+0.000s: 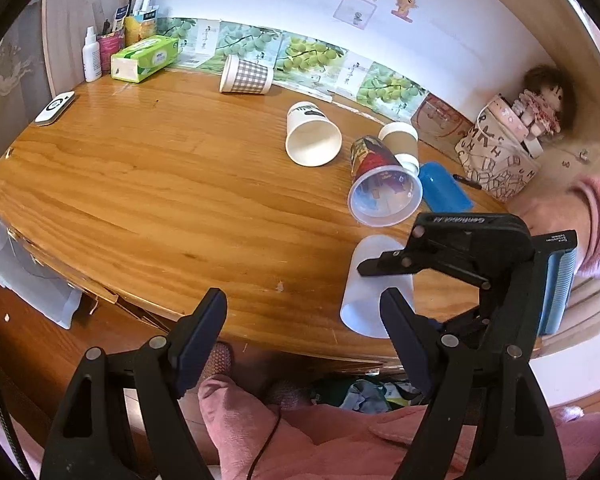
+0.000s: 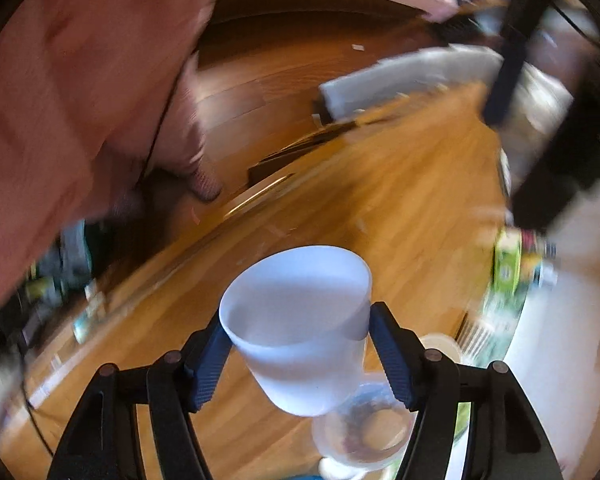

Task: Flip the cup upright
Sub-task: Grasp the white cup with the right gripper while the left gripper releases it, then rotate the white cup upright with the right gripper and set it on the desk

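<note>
On the wooden table (image 1: 148, 184) we count six cups in all from our left wrist camera. Near the front edge, a frosted white plastic cup (image 1: 370, 280) is clamped between the fingers of our right gripper (image 1: 384, 280), which reaches in from the right side. Our right wrist camera, blurred, shows the same cup (image 2: 300, 320) squeezed between the two dark pads (image 2: 208, 364), its mouth turned up and away from the lens, its base toward the gripper body.

Five more cups sit farther back. One gingham-patterned paper cup (image 1: 246, 75) lies on its side by the wall. One white paper cup (image 1: 312, 134) lies on its side with its mouth toward us. One clear cup with a red printed sleeve (image 1: 382, 184) also lies on its side, mouth toward us. One brown-sleeved paper cup (image 1: 401, 140) lies just behind it, touching it, and one blue plastic cup (image 1: 444, 186) lies just to its right.

Our left gripper (image 1: 304, 320) hangs over the table's front edge with its jaws spread wide and nothing between them.

Elsewhere we see one green tissue box (image 1: 144, 58), one white spray bottle (image 1: 91, 56), one white remote-like device (image 1: 55, 107), one letter-print bag (image 1: 496, 156) and one doll (image 1: 546, 100).
</note>
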`<state>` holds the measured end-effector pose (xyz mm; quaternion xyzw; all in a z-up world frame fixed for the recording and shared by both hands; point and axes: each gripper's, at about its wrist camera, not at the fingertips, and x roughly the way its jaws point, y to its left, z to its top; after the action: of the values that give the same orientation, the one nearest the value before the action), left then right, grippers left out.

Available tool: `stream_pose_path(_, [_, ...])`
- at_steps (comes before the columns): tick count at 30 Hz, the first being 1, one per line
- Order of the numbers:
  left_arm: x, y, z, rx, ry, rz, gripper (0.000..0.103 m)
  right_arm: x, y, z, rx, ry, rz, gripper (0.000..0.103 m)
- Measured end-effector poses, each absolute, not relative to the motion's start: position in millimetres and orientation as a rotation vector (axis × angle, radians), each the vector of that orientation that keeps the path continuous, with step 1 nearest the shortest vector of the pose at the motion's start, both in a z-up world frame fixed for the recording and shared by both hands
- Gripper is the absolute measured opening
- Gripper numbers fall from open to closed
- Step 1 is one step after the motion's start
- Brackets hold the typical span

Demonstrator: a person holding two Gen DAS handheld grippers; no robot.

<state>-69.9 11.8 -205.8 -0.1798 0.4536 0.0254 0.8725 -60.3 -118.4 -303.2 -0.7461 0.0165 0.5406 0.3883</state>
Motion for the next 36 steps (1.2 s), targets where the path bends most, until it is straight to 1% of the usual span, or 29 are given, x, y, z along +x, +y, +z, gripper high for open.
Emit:
stream_pose_path(5, [-69, 23, -202, -0.415, 0.937, 0.065, 0.082, -35, -105, -276, -1.539, 0.297, 1.305, 0.068])
stream_pose_path(7, [-68, 28, -201, -0.416, 0.938, 0.079, 0.082, -20, -104, -263, -1.335, 0.428, 1.287, 0.068])
stream_pose_path(13, [-63, 34, -195, -0.427, 0.926, 0.086, 0.082, 15, -116, -249, -0.802, 0.701, 1.246, 0.068])
stream_pose_path(16, [-59, 33, -192, -0.429, 0.919, 0.087, 0.082, 29, -126, -249, -0.567, 0.773, 1.183, 0.068])
stream_pose_path(20, [-54, 29, -190, -0.427, 0.916, 0.083, 0.082, 37, -137, -256, -0.363, 0.802, 1.084, 0.068])
stream_pose_path(24, [-49, 21, -188, -0.42, 0.919, 0.076, 0.082, 43, -146, -258, -0.231, 0.825, 1.044, 0.068])
stream_pose_path(29, [-41, 12, -186, -0.403, 0.93, 0.06, 0.082, 41, -147, -257, -0.227, 0.84, 1.038, 0.07])
stream_pose_path(33, [-35, 7, -182, -0.377, 0.934, 0.056, 0.082, 41, -144, -258, -0.24, 0.857, 1.039, 0.08])
stream_pose_path(36, [-32, 6, -177, -0.373, 0.934, 0.067, 0.082, 38, -144, -252, -0.238, 0.867, 1.033, 0.083])
